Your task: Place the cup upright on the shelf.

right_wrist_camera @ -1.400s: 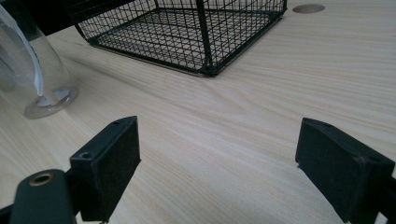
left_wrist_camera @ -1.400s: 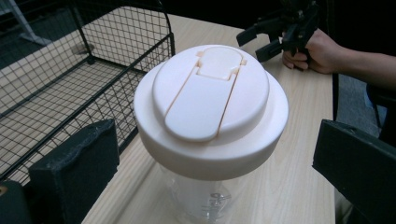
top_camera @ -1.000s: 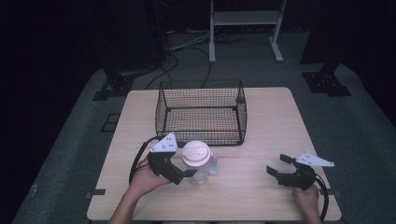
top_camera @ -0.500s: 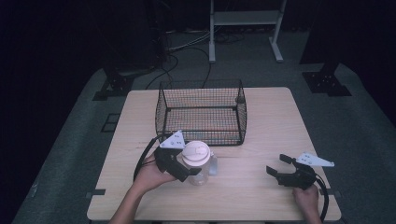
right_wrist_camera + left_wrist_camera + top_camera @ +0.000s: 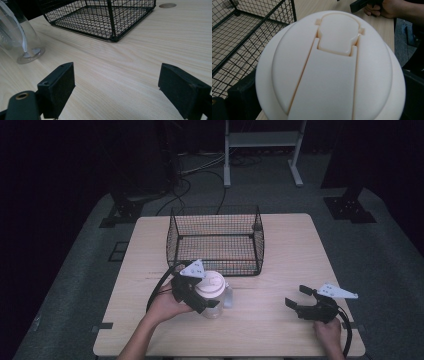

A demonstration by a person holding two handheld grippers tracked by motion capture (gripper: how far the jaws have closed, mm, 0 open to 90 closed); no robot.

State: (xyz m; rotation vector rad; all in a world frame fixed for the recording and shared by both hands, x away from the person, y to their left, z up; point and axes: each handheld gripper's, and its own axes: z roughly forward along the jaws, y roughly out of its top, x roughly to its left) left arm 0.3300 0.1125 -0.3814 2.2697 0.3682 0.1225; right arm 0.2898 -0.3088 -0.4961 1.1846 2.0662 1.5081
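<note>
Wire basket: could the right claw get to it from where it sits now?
Probably yes. The right claw is open and holds nothing, and bare table lies between it and the wire basket. The bottle in the left claw stands off to the side.

Wooden table (image 5: 280,320) with wire basket (image 5: 215,240), cup (image 5: 215,292)

In the high view the table (image 5: 280,255) is lit softly from above, while the floor and background are left very dark. Fine detail is lost there to a slight softness. In the left gripper view the cream lid (image 5: 332,67) is seen evenly lit, without glare. In the right gripper view the wire basket (image 5: 105,15) is rendered sharp.
</note>
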